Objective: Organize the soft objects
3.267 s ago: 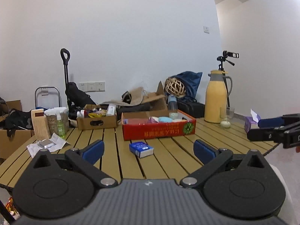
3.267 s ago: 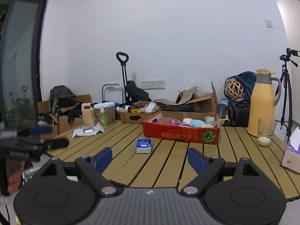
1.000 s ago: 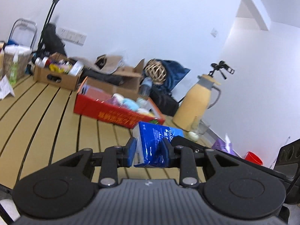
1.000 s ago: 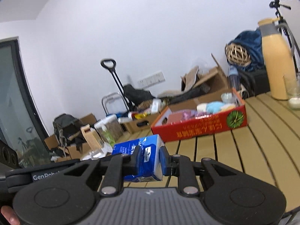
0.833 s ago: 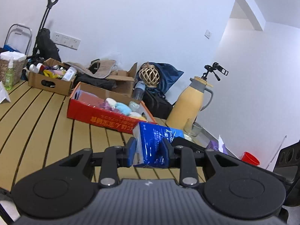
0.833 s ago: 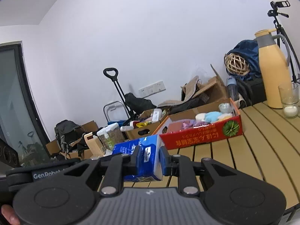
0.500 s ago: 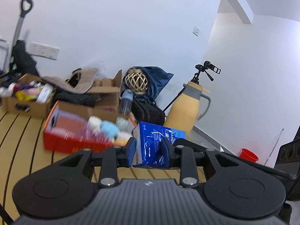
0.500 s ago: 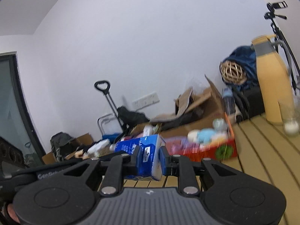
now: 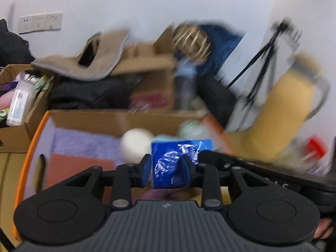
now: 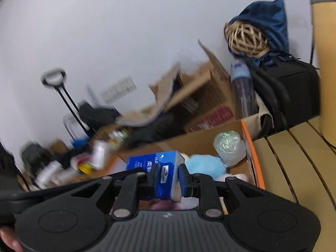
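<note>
Both grippers are shut on one blue tissue pack [image 9: 174,163], each pinching an end; it also shows in the right wrist view [image 10: 161,174]. My left gripper [image 9: 167,169] and right gripper [image 10: 167,177] hold it over the orange-rimmed cardboard box [image 9: 84,119], whose right rim shows in the right wrist view [image 10: 252,155]. Inside the box lie a lilac cloth [image 9: 84,145], a white ball [image 9: 136,145], a blue plush [image 10: 203,164] and a clear plastic ball [image 10: 230,147]. The view is motion-blurred.
A yellow thermos [image 9: 279,124] stands right of the box on the slatted wooden table [image 10: 294,168]. A smaller cardboard box of bottles [image 9: 19,105] sits to the left. Behind are open cartons, a water bottle [image 10: 241,90], a black bag and a wicker ball [image 10: 245,37].
Both grippers carried the tissue pack forward from above the table to directly over the orange-rimmed box, now close below. Both stay shut on the pack.
</note>
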The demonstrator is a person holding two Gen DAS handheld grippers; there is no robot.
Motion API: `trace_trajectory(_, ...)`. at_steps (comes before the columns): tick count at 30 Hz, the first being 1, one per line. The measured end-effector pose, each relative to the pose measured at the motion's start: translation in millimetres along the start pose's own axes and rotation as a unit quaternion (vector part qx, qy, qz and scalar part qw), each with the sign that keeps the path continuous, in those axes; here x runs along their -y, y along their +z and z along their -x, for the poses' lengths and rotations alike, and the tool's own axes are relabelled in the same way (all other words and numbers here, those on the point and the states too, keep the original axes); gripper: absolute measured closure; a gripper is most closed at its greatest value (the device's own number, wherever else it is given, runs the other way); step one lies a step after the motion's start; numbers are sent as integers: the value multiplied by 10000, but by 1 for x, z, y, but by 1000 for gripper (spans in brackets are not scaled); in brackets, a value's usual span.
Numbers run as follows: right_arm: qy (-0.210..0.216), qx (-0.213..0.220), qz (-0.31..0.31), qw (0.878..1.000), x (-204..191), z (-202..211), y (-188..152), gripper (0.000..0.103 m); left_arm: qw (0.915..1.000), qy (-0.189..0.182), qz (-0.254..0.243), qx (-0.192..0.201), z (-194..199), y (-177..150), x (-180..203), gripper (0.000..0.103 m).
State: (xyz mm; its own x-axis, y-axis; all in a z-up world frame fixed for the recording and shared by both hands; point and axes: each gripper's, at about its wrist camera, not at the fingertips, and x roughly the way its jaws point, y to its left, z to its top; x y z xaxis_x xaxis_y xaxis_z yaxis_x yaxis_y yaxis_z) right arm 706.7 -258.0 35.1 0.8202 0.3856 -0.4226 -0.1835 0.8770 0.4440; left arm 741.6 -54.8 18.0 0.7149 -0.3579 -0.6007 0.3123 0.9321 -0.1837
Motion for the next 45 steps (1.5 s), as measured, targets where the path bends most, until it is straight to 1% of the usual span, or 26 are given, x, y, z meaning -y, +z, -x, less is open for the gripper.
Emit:
trace_trajectory(1, -49, -162, 129, 9998, -1, -14, -3, 87, 9997, 167, -136, -81, -10, -6, -3, 75)
trace_trajectory(2, -61, -392, 335, 9987, -3, -30, -8, 91, 9993, 261, -219, -154, -19, -11, -6, 75)
trace_trajectory(3, -102, -502, 443, 9977, -4, -38, -13, 91, 9991, 288, -228, -230, -24, -16, -10, 76)
trace_trajectory(6, -59, -817, 610, 9948, -3, -59, -26, 92, 9988, 271, -74, -406, -36, -26, -27, 74)
trace_trajectory(8, 37, -905, 674, 9936, -1, -68, -32, 99, 9988, 207, -1, -437, -38, -30, -35, 73)
trace_trajectory(9, 36, -896, 731, 9933, -5, -68, -35, 98, 9991, 196, 11, -386, -35, -32, -36, 73)
trace_trajectory(11, 162, -916, 706, 9932, -6, -67, -34, 92, 9995, 158, 13, -276, -23, -31, -37, 72)
trace_trajectory(12, 224, -933, 673, 9931, -6, -65, -32, 90, 9997, 135, 5, -216, -17, -29, -37, 67)
trace_trajectory(13, 232, -948, 644, 9931, -6, -62, -30, 89, 9998, 106, -35, -142, -8, -27, -34, 55)
trace_trajectory(14, 196, -924, 652, 9934, -8, -58, -27, 87, 9999, 79, -67, -57, 2, -25, -32, 50)
trace_trajectory(16, 139, -856, 693, 9938, -12, -47, -19, 84, 9998, 78, -136, 87, 25, -19, -29, 48)
trace_trajectory(20, 100, -640, 862, 9942, -29, -5, -4, 81, 9987, 241, -279, 359, 80, -12, -23, 48)
trace_trajectory(22, 59, -490, 983, 9939, -36, 21, 5, 75, 9978, 321, -297, 505, 108, -8, -21, 41)
trace_trajectory(23, -6, -400, 1083, 9933, -40, 38, 10, 67, 9971, 371, -298, 587, 123, -8, -21, 38)
trace_trajectory(24, -97, -303, 1167, 9927, -43, 53, 13, 57, 9962, 447, -325, 675, 140, -10, -20, 32)
trace_trajectory(25, -195, -187, 1205, 9924, -45, 68, 17, 53, 9950, 552, -351, 759, 155, -13, -19, 25)
trace_trajectory(26, -316, -28, 1215, 9921, -47, 86, 20, 46, 9939, 653, -361, 815, 167, -15, -20, 22)
trace_trajectory(29, -544, 316, 1204, 9907, -47, 134, 26, 37, 9897, 1011, -326, 960, 201, -28, -21, 11)
trace_trajectory(30, -609, 423, 1205, 9899, -47, 146, 27, 28, 9878, 1127, -303, 1028, 212, -34, -21, 4)
trace_trajectory(31, -713, 559, 1202, 9886, -48, 159, 27, 22, 9858, 1216, -283, 1120, 220, -38, -21, 1)
trace_trajectory(32, -874, 717, 1202, 9863, -49, 172, 26, 13, 9819, 1364, -274, 1282, 229, -45, -18, 0)
trace_trajectory(33, -1048, 852, 1245, 9830, -52, 182, 24, 9, 9786, 1483, -296, 1392, 236, -49, -15, 0)
trace_trajectory(36, -1309, 955, 1431, 9764, -59, 203, 15, 7, 9737, 1690, -290, 1502, 258, -60, -7, 0)
trace_trajectory(38, -1273, 993, 1440, 9763, -64, 218, 9, 7, 9731, 1638, -261, 1599, 275, -66, -2, 0)
trace_trajectory(42, -1251, 1134, 1572, 9730, -79, 244, -3, 6, 9671, 1619, -270, 1941, 310, -76, 15, 0)
trace_trajectory(45, -1220, 1285, 1566, 9716, -87, 265, -19, 5, 9626, 1641, -247, 2143, 336, -95, 27, 0)
